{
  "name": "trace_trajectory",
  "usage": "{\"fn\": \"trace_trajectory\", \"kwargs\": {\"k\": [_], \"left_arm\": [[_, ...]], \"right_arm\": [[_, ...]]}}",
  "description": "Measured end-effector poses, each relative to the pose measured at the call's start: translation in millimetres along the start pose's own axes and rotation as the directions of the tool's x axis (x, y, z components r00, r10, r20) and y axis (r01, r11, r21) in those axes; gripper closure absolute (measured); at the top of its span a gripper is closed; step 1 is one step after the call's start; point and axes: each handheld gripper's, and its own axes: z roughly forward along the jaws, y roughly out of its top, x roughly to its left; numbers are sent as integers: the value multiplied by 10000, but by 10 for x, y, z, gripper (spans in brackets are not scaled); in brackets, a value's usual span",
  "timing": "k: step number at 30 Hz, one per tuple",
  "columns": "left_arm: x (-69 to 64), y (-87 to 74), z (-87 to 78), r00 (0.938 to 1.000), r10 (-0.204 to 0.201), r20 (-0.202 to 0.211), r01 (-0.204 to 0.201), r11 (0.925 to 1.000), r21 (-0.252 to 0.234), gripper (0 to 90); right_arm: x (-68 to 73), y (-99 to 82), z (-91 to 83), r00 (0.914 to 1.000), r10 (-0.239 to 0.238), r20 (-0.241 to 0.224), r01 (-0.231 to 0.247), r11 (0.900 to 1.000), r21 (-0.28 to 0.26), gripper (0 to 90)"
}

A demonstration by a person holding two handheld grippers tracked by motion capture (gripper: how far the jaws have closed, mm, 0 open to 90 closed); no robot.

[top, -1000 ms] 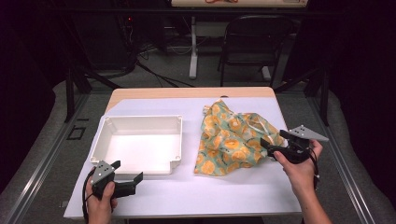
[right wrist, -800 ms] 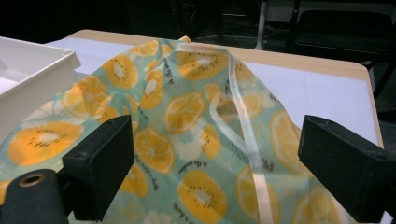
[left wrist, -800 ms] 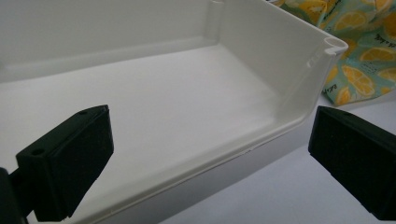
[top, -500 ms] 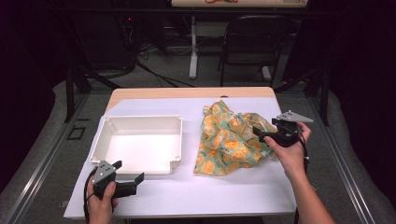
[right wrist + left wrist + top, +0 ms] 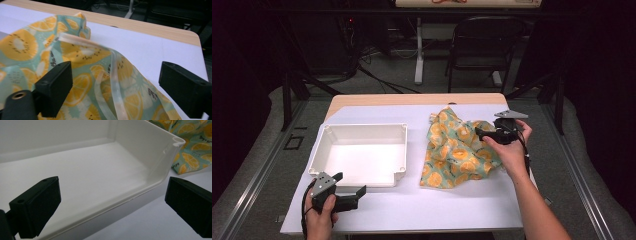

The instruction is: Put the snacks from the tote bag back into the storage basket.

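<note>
Table (image 5: 377, 210): white sheet over a wooden top, with a strip of bare wood along your far edge.
Tray (image 5: 360, 154): white plastic, rectangular and shallow, with a rolled rim, sitting on your left half of the table; its inside is bare white in the left gripper view (image 5: 100, 177).
Cloth (image 5: 455, 150): crumpled in a loose heap on your right half, just beside the tray but apart from it. Pale green fabric printed with yellow-orange citrus slices and small dark lettering. Close up (image 5: 82, 62), a pale translucent band runs along its raised folds, and the top fold stands up off the table.
Right gripper (image 5: 480, 133): your hand holds it over the cloth's right edge, pointing left. Its jaws stand wide apart on either side of the raised fold (image 5: 115, 85), with nothing pinched; whether they touch the fabric, you cannot tell.
Left gripper (image 5: 360, 192): resting low at your near-left edge, just in front of the tray's near wall. Jaws spread wide (image 5: 112, 207), aimed at the tray's near rim, holding nothing.
</note>
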Motion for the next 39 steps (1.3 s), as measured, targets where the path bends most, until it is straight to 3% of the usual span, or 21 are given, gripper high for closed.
{"fn": "trace_trajectory", "kwargs": {"k": [2,4,6,7,9,11,16,21,23,32,39], "left_arm": [[0,0,-3,10000,-31,20,31,10000,-20,5],[1,1,-8,10000,-58,63,59,10000,-54,5],[-6,2,-10,9999,-96,84,96,9999,-90,5],[-15,5,-7,9998,-126,147,127,9998,-119,5],[-26,9,0,9997,-137,188,141,9997,-193,5],[-51,25,9,9998,-83,196,88,9996,-254,7],[-142,129,48,9997,-16,243,28,9987,-501,14],[-298,294,162,9977,340,578,-303,9975,-641,19],[-361,337,200,9960,560,699,-519,9970,-581,19],[-571,522,349,9898,794,1186,-707,9946,-760,19],[-740,617,498,9824,1022,1562,-930,9935,-652,21]], "right_arm": [[2,-6,6,10000,-40,66,40,10000,-38,220],[-3,-20,-4,9998,-117,-141,114,9997,-194,519],[-11,-28,-41,9994,109,-329,-123,9989,-455,719],[-18,-35,-100,9976,379,-580,-418,9968,-676,862],[-17,-40,-127,9964,459,-709,-515,9955,-792,891],[-5,-62,-217,9916,551,-1172,-671,9926,-1012,900],[129,-135,-439,9883,-111,-1521,-94,9911,-1328,900],[257,-209,-677,9787,-125,-2048,-269,9818,-1880,900],[295,-222,-737,9760,-224,-2168,-216,9798,-1987,900],[473,-289,-957,9643,-778,-2533,177,9727,-2315,900],[521,-343,-1013,9586,-864,-2713,193,9703,-2410,900]]}}
